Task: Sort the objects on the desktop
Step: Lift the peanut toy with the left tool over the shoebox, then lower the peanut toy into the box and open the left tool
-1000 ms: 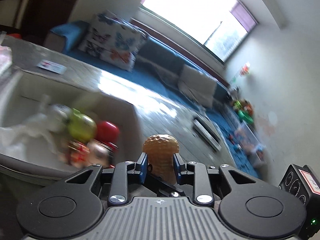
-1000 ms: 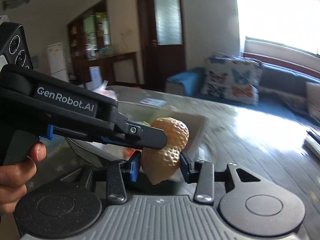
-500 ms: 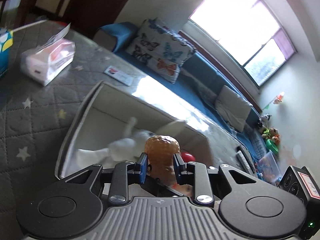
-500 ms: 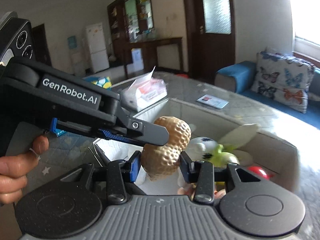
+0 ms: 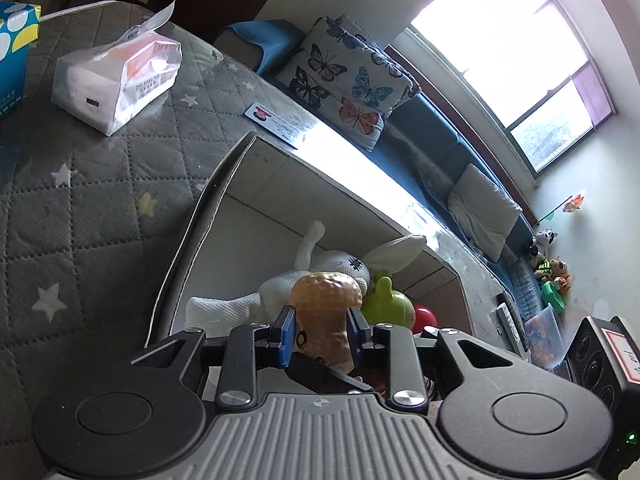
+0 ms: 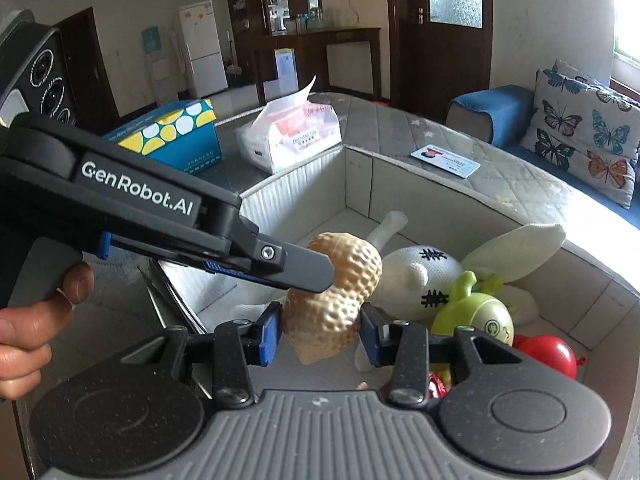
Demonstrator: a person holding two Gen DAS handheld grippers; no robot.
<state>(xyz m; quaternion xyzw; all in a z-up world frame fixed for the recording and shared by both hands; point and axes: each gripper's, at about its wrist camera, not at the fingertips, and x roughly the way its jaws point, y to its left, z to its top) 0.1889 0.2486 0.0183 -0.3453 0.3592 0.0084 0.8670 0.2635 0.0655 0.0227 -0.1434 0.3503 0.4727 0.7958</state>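
The peanut toy [image 6: 334, 300], tan and dimpled all over, hangs above the open storage box [image 6: 400, 184], pinched from two sides at once; the left gripper [image 5: 320, 334] has its blue-padded fingers closed against the lower half of the shell, and the right gripper [image 6: 320, 332] is closed on it too, a pad pressed to each flank (in the right wrist view the left tool's upper finger crosses in front of the nut, with "GenRobot.AI" printed along its body). A hand [image 6: 28, 332] grips that tool's handle at the left edge of the view.

Inside the box, just beyond the peanut, lies a white plush rabbit [image 6: 428, 276] with black stitched marks and a long pale ear; a green round toy [image 6: 480, 316] sits against it, and a red ball [image 6: 548, 356] rests just beside the green one toward the box's corner.

The box stands on a grey quilted worktop [image 5: 80, 200] dotted with stars; a soft pack of tissues [image 5: 116, 80] lies near the box's far side, a blue tissue carton [image 6: 168, 140] stands beside that, and a small card [image 6: 446, 160] lies flat near the box rim; a butterfly-print cushion [image 5: 352, 80] leans on the blue sofa behind.
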